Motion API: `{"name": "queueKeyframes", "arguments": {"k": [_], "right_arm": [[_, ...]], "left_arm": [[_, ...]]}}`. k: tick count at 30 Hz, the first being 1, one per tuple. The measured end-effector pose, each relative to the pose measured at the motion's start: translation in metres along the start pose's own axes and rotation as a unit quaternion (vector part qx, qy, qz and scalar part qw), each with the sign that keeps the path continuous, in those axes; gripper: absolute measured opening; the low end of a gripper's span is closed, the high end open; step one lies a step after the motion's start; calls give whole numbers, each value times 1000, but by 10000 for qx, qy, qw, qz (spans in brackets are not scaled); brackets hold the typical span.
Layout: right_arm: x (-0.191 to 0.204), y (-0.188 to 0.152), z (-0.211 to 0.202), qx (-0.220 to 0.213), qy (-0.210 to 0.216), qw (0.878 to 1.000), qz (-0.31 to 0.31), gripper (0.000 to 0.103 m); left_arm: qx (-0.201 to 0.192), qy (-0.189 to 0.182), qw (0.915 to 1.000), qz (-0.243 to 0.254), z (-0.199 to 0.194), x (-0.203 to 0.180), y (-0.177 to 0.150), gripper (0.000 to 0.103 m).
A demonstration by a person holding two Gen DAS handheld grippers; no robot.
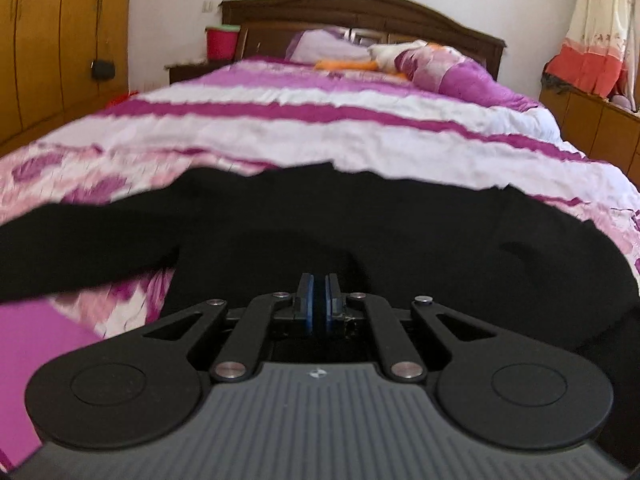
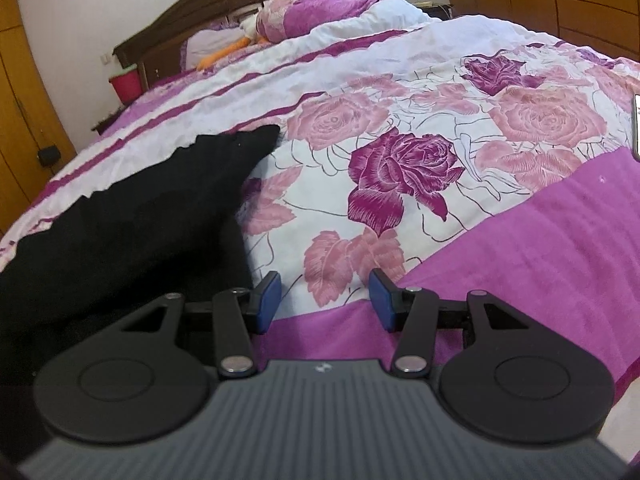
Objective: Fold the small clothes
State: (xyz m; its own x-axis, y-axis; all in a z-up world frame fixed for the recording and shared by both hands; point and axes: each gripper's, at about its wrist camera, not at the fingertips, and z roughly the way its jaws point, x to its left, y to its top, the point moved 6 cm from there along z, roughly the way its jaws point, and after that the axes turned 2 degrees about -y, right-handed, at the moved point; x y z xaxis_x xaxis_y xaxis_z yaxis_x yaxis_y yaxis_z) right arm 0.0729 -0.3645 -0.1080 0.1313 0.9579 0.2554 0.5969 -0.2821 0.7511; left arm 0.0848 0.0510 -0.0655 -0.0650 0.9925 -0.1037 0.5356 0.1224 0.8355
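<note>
While the black garment [image 1: 320, 216] sprawls across the frame's middle on the bedspread [image 1: 320, 128] | left gripper [image 1: 319, 300] pinched shut, cloth between pads unclear | right gripper [image 2: 324, 300] half-open, empty, lower centre | I'd drag slowly, keeping fabric flat

Each gripper, the left gripper [image 1: 319, 294] and the right gripper [image 2: 324, 298], had a ribbed grey housing along the bottom of the frame with a small emblem at its centre, flanked by two round black discs. Black linkage arms with silver rivets carried blue pads [image 2: 269, 296].
</note>
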Motion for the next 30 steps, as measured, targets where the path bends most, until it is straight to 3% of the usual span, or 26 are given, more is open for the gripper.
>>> {"name": "queueKeyframes", "arguments": {"k": [5,9,11,13,16,23,24,25,26,27,30], "right_arm": [[10,17,-5,74,9,10000,-5,54],[23,30,-10,-120,113,9998,-135,54],[29,31,-9,-187,136,9996,-186,54],[34,28,-6,-114,181,9995,-234,54],[40,19,-1,8,243,9991,-354,54],[52,8,8,-8,234,9968,-760,53],[53,8,10,-21,236,9966,-787,53],[54,8,12,-35,218,9963,-827,53],[55,8,13,-50,202,9961,-862,53],[55,7,15,-72,192,9958,-892,53],[55,5,18,-114,151,9957,-908,53]], "left_arm": [[-105,-386,9992,-74,-5,3,5,8],[180,-734,9968,-262,6,-4,8,8],[382,-902,9947,-310,16,-10,7,18],[528,-874,9944,-265,26,-15,2,54],[398,-665,9968,-182,31,-19,-2,62],[416,-803,9950,-416,58,-29,0,58],[392,-820,9949,-438,60,-31,1,46],[408,-859,9944,-454,62,-35,2,26],[427,-922,9938,-460,63,-37,3,18],[410,-956,9936,-440,62,-40,6,11],[82,-900,9958,-148,53,-44,20,9]]}}
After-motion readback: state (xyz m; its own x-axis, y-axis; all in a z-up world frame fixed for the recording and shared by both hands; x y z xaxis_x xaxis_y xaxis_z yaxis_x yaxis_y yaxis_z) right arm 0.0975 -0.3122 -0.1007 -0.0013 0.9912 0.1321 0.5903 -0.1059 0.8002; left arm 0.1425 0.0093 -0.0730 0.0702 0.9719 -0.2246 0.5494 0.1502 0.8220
